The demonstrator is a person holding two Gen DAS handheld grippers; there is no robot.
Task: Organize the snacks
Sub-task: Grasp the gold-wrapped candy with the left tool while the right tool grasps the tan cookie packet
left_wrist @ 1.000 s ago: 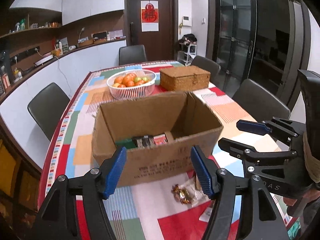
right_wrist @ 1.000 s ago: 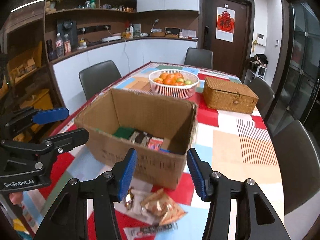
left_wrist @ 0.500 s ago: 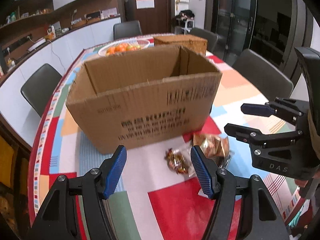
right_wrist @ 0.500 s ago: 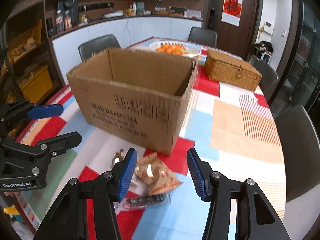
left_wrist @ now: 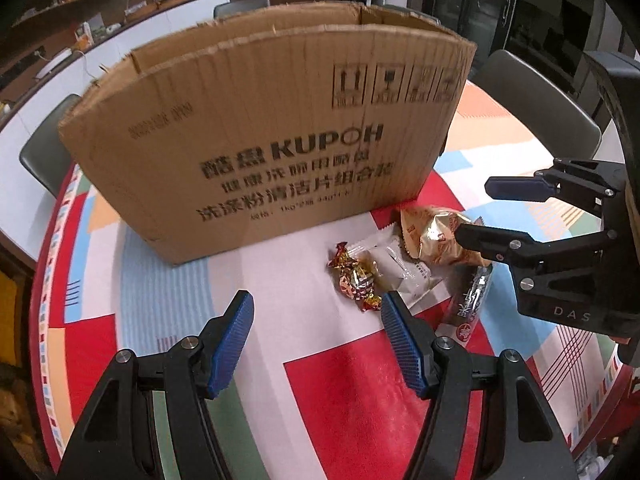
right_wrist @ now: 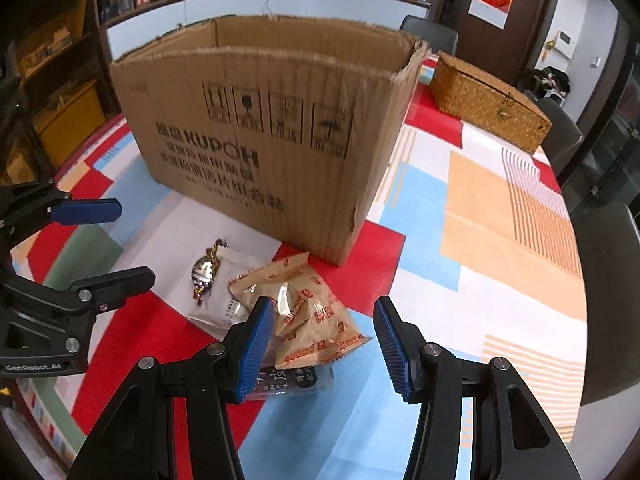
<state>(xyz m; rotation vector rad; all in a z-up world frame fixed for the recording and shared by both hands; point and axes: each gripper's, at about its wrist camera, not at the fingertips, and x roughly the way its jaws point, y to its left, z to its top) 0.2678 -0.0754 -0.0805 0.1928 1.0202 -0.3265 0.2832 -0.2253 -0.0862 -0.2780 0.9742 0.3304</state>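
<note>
Right wrist view: right gripper (right_wrist: 320,344) jaws open, empty, straddling biscuit packet (right_wrist: 312,316) at twelve o'clock, long axis eleven-to-five; left gripper (left_wrist: 316,340) open too, foil candy (left_wrist: 354,276) off at one o'clock; cardboard box (right_wrist: 272,128) behind

Even indoor lighting from overhead, moderately bright on the patterned tablecloth (left_wrist: 328,392); dim toward the shelving at upper left and the dark glass at upper right. Soft, short shadows under the cardboard box (left_wrist: 260,140) and the snack packets. Small specular glints on the foil candy wrapper (left_wrist: 356,280) and the biscuit packet (right_wrist: 312,316) — no blown-out areas. Strong fisheye distortion: box edges bowed, black vignette in all corners. Foreground sharp; slight softness in printed box text and background.
</note>
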